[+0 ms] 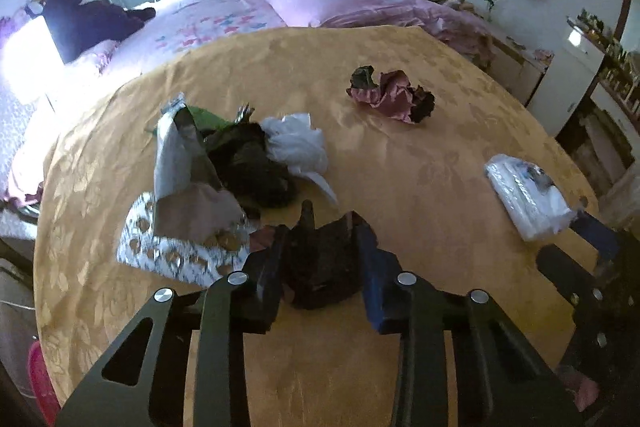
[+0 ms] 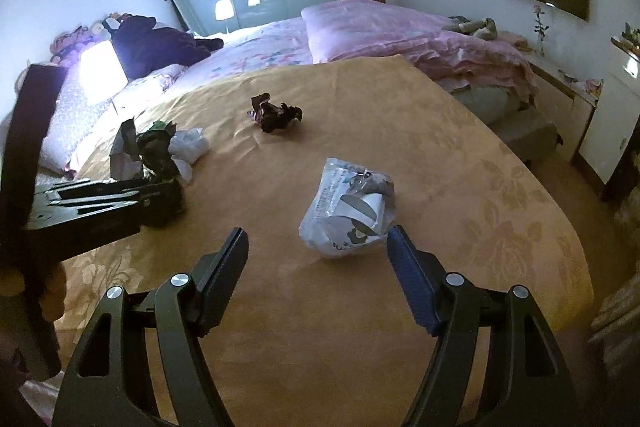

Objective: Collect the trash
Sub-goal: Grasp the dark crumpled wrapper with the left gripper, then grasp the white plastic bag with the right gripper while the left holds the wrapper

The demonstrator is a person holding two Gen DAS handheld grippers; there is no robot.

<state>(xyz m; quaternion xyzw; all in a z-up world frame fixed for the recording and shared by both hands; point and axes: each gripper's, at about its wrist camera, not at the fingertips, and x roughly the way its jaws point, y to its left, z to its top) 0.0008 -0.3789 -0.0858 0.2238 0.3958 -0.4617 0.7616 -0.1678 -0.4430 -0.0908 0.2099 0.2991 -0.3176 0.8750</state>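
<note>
My left gripper point(image 1: 325, 233) is shut on a dark crumpled wrapper point(image 1: 320, 275) at the near side of the gold-clothed table point(image 1: 420, 167). Just beyond it lies a pile of trash point(image 1: 240, 163): grey foil packets, a black bag and a white plastic bag point(image 1: 296, 143). A crumpled pink and dark wrapper point(image 1: 390, 97) sits farther back. My right gripper point(image 2: 317, 245) stands open, low over the cloth. A white printed plastic package point(image 2: 352, 207) lies just ahead of its fingertips, nearer the right finger. The left gripper point(image 2: 170, 201) shows at the left of the right wrist view, beside the pile point(image 2: 156, 147).
A bed with pink bedding point(image 2: 400, 27) and a dark garment point(image 2: 160, 43) lies behind the table. White drawers point(image 2: 616, 123) stand at the right, and a pink bin point(image 1: 40, 383) is below the table's left edge. A hand point(image 2: 52, 287) holds the left gripper.
</note>
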